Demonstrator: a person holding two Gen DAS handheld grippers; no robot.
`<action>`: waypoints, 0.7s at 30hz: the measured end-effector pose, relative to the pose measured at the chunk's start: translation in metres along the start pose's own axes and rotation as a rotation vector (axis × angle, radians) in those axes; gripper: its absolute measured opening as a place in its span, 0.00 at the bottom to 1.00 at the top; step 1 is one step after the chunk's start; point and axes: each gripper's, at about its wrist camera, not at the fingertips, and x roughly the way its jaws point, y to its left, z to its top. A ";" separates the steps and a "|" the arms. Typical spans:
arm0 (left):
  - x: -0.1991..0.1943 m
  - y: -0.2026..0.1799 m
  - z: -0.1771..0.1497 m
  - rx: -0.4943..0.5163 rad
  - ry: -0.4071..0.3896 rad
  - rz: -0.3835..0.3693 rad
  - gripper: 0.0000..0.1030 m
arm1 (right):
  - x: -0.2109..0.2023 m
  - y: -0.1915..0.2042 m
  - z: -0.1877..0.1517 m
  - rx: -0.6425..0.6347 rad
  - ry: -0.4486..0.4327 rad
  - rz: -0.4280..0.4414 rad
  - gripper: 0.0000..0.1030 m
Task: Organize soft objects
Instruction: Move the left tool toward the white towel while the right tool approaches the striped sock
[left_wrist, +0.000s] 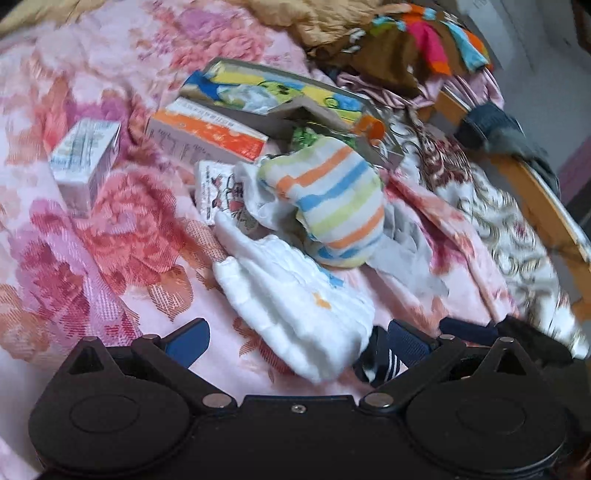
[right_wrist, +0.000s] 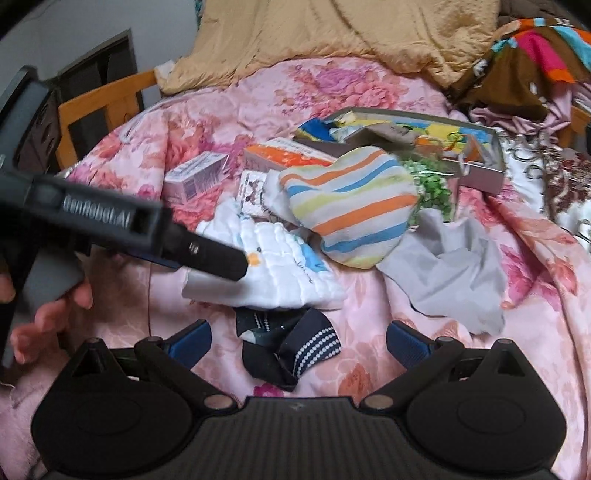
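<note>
Two spread grippers, left gripper (left_wrist: 295, 343) and right gripper (right_wrist: 299, 343), flank a quilted, seemingly cotton white cloth (right_wrist: 273, 269).

Both wrist cameras sit low over the bed (right_wrist: 369, 96), looking forward along their own jaws. Each faces the same pile close up, sharing the striped cloth (left_wrist: 332, 199) (right_wrist: 351, 206) and boxes.
</note>
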 end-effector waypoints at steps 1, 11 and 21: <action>0.003 0.003 0.002 -0.028 0.004 -0.011 0.99 | 0.003 0.000 0.001 -0.010 0.005 0.004 1.00; 0.009 0.009 0.009 -0.101 -0.019 -0.071 0.91 | 0.024 -0.009 0.005 0.040 0.017 0.089 1.00; 0.021 0.010 0.005 -0.128 0.020 -0.099 0.73 | 0.040 -0.010 0.003 0.087 0.080 0.144 0.86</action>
